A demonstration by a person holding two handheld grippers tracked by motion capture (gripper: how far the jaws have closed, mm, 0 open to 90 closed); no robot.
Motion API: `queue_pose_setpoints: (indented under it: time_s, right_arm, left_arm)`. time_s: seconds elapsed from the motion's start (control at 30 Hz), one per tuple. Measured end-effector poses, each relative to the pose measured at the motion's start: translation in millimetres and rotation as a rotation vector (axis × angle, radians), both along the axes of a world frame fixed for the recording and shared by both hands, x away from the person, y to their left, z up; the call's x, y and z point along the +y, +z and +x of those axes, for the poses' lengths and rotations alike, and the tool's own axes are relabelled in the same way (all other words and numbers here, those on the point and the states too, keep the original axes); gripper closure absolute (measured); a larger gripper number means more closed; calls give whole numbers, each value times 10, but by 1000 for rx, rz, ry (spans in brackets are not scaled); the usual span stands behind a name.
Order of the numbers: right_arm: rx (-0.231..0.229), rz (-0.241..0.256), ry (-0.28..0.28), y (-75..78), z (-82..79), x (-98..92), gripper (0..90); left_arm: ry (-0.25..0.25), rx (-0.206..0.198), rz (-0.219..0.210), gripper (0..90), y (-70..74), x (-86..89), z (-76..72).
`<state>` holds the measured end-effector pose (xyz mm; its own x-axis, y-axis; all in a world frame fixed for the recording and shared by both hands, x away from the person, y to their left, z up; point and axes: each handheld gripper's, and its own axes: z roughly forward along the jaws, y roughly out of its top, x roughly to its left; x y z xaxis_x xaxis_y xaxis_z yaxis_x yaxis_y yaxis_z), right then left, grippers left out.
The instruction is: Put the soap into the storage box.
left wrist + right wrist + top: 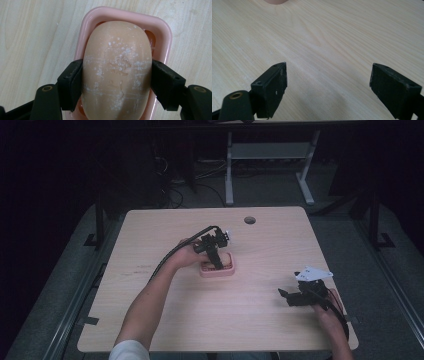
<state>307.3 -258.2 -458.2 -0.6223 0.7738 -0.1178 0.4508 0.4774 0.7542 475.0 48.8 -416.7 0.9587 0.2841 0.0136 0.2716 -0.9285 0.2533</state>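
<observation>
A pale wood table (260, 315) carries a pink dish (217, 268) near its middle. In the left gripper view the dish (165, 32) is a rounded rectangle with a raised rim, and a tan oval soap (117, 72) lies in it, its top scuffed and flecked with white. The left gripper (216, 261) points down over the dish in the high view, held by the left hand (186, 255), with its cable (175, 251) trailing back along the forearm. Its own view has the left gripper (117, 82) with a black jaw pressed against each long side of the soap, so the claw is clamped on the soap while the soap sits in the dish.

The right gripper (289, 296) rests low near the table's right front corner, held by the right hand (327, 312), well apart from the dish, with its grey plate (312, 273) on top. In its own view the right gripper (328, 86) has its jaws wide apart over bare wood, nothing between them. A sliver of pink shows at that view's top edge
</observation>
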Motion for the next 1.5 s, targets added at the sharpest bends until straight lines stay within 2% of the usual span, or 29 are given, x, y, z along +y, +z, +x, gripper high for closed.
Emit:
queue_pose_setpoints:
  time_s: [0.8,0.93,1.17,1.3,1.5]
  right_arm:
    - [1,-5,3,6,-2,28,139]
    - [-6,-7,6,7,2,33,139]
    - [-4,-9,1,8,1,34,139]
    - [-8,-14,0,12,2,26,139]
    - [-3,-17,-4,10,1,38,139]
  left_arm:
    - [0,-15,21,302,3,-4,-24]
    - [1,-16,4,271,40,1,-43]
    - [-22,-33,16,238,98,26,-107]
    - [-17,-40,14,230,146,64,-145]
    - [-3,-58,-21,234,250,144,-229]
